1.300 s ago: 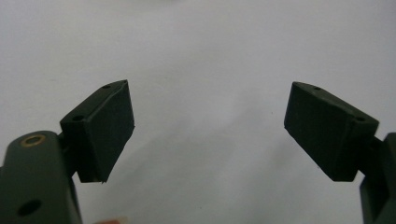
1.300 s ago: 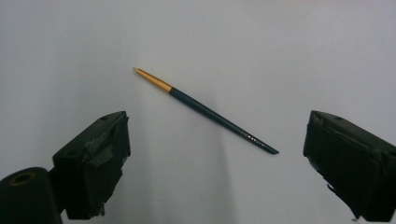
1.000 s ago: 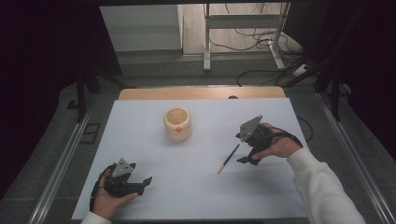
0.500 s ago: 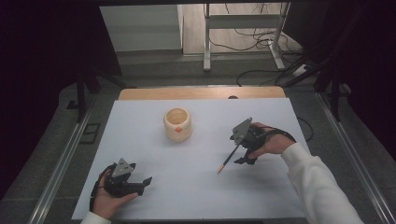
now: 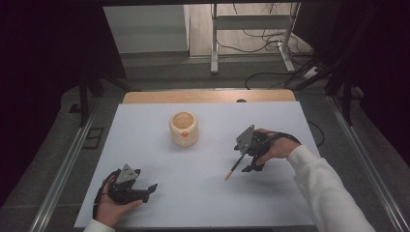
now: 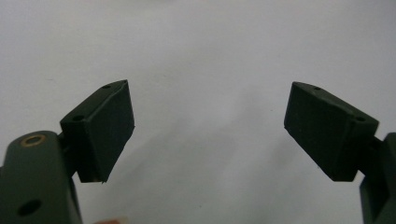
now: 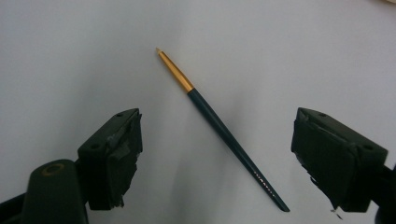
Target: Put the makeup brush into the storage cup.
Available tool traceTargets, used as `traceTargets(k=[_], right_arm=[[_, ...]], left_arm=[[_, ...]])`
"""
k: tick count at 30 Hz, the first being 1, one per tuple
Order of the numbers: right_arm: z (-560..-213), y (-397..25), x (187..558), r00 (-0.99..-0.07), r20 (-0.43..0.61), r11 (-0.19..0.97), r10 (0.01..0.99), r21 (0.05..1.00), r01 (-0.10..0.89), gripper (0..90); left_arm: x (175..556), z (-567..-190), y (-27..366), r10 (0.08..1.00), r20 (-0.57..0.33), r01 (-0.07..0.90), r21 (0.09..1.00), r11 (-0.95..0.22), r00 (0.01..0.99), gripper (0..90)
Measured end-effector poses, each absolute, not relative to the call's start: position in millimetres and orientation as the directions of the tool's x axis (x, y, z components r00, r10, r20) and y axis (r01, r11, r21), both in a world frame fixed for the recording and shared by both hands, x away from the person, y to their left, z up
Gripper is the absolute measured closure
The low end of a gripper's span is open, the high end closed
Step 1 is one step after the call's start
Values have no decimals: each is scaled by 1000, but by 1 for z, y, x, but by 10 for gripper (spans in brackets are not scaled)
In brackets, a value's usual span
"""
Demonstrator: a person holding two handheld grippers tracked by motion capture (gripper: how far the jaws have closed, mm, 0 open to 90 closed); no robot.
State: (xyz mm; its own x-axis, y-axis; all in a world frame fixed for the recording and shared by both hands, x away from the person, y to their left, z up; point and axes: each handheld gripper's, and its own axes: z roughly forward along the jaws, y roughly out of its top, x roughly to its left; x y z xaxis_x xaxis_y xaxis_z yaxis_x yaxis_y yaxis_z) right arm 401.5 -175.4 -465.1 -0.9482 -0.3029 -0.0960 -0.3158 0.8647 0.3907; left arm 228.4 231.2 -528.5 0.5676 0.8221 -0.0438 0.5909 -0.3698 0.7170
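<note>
Dark-green paintbrush (image 7: 224, 133) is lying flat on the white table (image 5: 203, 193) between the right gripper (image 7: 217, 163)'s wide-open jaws. Left gripper (image 6: 210, 130) is resting wide open too — holding nothing. Closing off-centre risks rolling the thin handle away.

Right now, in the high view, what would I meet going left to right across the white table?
Left tool → cream cup → dark paintbrush → right tool, open above the brush's handle end.
</note>
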Motion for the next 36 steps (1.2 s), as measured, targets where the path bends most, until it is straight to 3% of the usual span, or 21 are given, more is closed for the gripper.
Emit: traceTargets(k=[12, 36], right_arm=[[-473, -164, 402, -927, -73, 859, -367, 355, -368, 174], [-482, -143, 401, -921, -47, 867, -386, 322, -380, 92]], left_arm=[[228, -529, 231, 822, -41, 591, 716, -372, 568, 166], [228, -529, 230, 822, -46, 593, 715, -369, 568, 167]])
